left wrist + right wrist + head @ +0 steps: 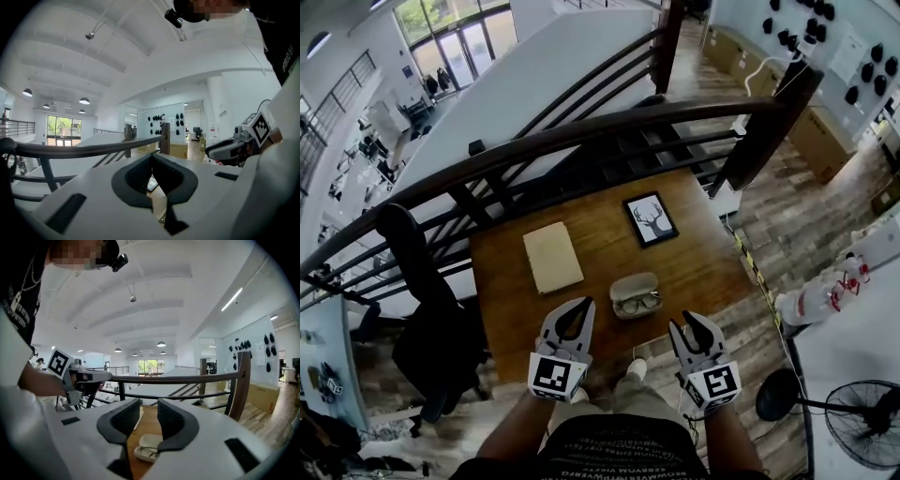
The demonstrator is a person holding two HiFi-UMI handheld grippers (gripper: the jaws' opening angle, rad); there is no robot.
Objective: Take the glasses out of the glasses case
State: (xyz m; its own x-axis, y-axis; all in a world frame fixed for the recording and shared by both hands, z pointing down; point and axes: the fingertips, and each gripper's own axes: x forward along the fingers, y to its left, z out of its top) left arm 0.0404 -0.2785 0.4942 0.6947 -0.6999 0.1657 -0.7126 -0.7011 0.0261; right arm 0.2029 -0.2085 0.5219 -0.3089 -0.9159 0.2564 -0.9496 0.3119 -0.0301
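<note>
No legible text — shirt print [619,457] blurred; left tongs' [584,305] marker [555,375] pattern only

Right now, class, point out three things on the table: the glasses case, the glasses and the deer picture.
glasses case [635,282], head view, inside of the open lid.
glasses [638,303], head view, bridge between the lenses.
deer picture [650,219], head view, middle of the print.

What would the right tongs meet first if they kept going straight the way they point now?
Probably the open glasses case, which lies on the table just ahead, framed low between the open right tongs. Depth is unclear, so they might touch the tabletop in front of it first.
</note>
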